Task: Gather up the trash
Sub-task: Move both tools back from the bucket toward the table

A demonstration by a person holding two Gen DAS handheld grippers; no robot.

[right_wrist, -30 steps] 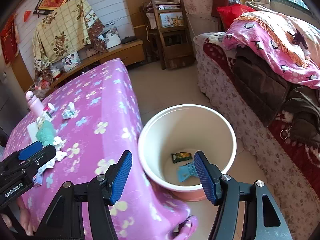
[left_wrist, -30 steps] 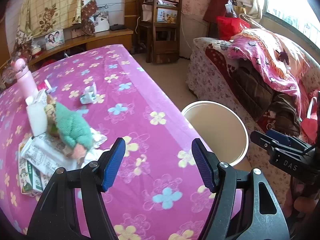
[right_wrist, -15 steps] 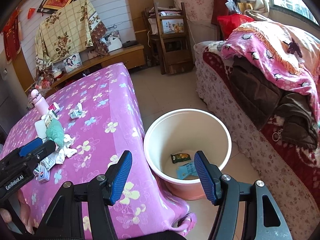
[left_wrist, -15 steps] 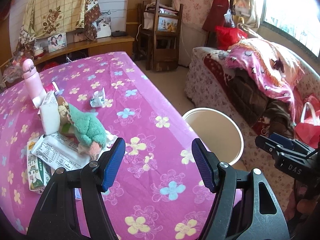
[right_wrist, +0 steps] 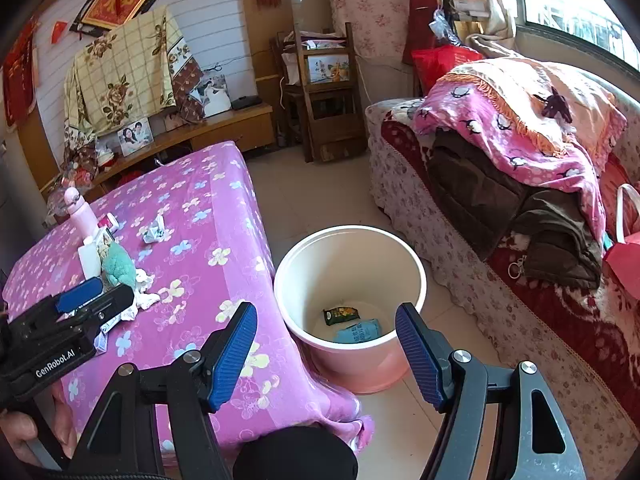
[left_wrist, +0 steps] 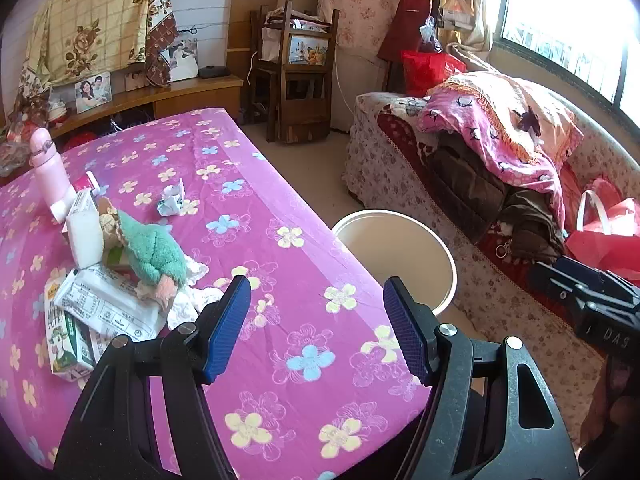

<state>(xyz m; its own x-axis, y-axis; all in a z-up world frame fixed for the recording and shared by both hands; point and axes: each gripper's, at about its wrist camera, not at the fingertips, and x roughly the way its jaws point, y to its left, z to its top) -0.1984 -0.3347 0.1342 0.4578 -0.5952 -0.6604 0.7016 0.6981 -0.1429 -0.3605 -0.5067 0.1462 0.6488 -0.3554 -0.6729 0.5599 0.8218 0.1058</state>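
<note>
My left gripper [left_wrist: 316, 292] is open over the pink flowered table [left_wrist: 280, 184], with nothing between its fingers. To its left lie a crumpled tissue [left_wrist: 188, 304], a white packet [left_wrist: 108, 308], a green milk carton [left_wrist: 66, 336] and a green plush toy [left_wrist: 154, 252]. A crumpled paper [left_wrist: 171, 200] lies farther back. My right gripper [right_wrist: 326, 316] hangs above the cream bucket [right_wrist: 416, 268] on the floor. Its jaws are opening and nothing is between them. A green wrapper [right_wrist: 341, 314] and a blue packet [right_wrist: 358, 331] lie in the bucket.
A pink bottle [left_wrist: 50, 172] and a white carton [left_wrist: 85, 232] stand at the table's left. A sofa [right_wrist: 460, 216] piled with blankets runs along the right. A wooden chair [right_wrist: 328, 100] and a low cabinet [right_wrist: 224, 128] stand at the back. Tiled floor separates table and sofa.
Both grippers have risen and drawn back, so more of the table and bucket shows. The right jaws stand slightly wider. Nothing on the table has moved.
</note>
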